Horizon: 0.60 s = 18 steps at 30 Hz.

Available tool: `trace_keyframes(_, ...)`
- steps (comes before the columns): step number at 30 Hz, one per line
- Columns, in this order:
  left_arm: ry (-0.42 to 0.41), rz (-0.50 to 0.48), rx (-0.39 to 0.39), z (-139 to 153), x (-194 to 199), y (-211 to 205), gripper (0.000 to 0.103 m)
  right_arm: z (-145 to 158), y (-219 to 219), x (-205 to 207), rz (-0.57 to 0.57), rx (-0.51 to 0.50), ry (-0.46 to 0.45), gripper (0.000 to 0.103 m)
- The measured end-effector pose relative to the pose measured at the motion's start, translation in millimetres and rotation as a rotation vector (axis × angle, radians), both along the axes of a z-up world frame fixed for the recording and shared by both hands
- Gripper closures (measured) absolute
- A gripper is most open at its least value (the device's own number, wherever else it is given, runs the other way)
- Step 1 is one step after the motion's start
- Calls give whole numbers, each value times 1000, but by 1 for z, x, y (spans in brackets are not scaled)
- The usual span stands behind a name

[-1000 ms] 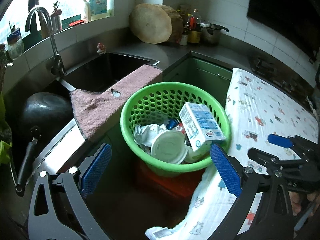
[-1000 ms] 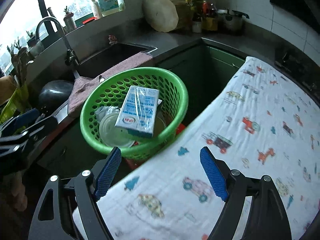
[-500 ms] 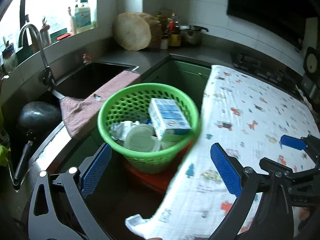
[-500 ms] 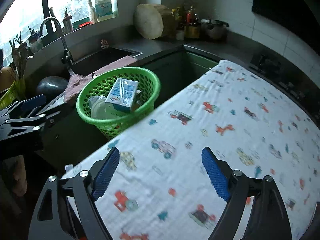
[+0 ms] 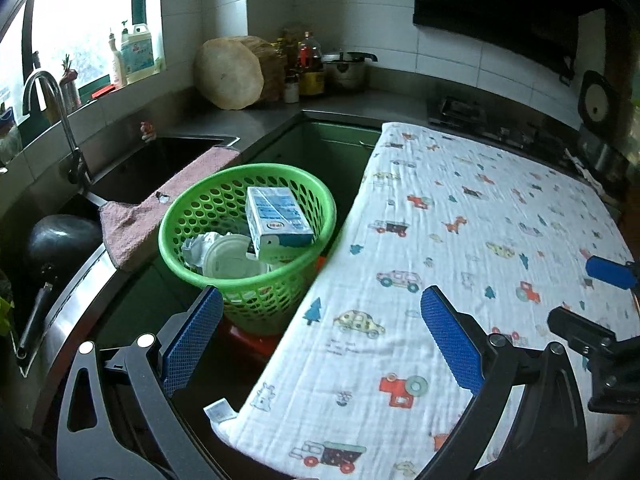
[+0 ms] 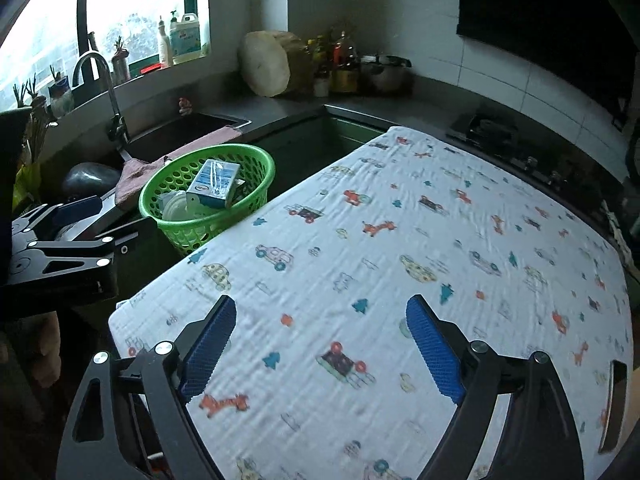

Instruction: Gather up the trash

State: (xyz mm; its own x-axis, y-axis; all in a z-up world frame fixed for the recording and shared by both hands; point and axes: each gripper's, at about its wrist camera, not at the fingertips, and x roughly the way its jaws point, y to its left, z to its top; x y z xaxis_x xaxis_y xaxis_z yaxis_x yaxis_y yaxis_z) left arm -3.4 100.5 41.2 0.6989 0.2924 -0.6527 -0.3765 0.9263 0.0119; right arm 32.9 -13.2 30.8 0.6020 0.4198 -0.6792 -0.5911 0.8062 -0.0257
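Cloth point(image 6: 400, 240) bare; basket point(image 5: 182, 216) mouth (seemingly) crowded by carton point(image 5: 276, 222).

We see the basket point(image 5: 320, 200) left of the tabletop point(image 5: 460, 240); a carton point(image 5: 276, 220) lies in it, the sink point(image 5: 160, 160) behind.

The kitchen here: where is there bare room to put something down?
The patterned cloth is bare from the green basket across to the stove. The basket is crowded with a carton and lid; the back corner holds bottles.

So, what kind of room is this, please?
Most likely a home kitchen: a sink with a curved faucet, a gas stove against tiled walls, and a lidded pot beside bottles on the counter.
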Motion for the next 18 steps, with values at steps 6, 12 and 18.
trace_keyframes(6, 11, -3, -6, -5, -3, -6, 5, -3, -12, -14, -24, 23, -13, 16)
trace_keyframes(12, 14, -17, 4, -7, -1, -13, 5, -7, -17, -22, -42, 40, -15, 15)
trace_keyframes(18, 10, -20, 12, -7, -4, -17, 5, -14, -24, -27, -62, 64, 2, 15)
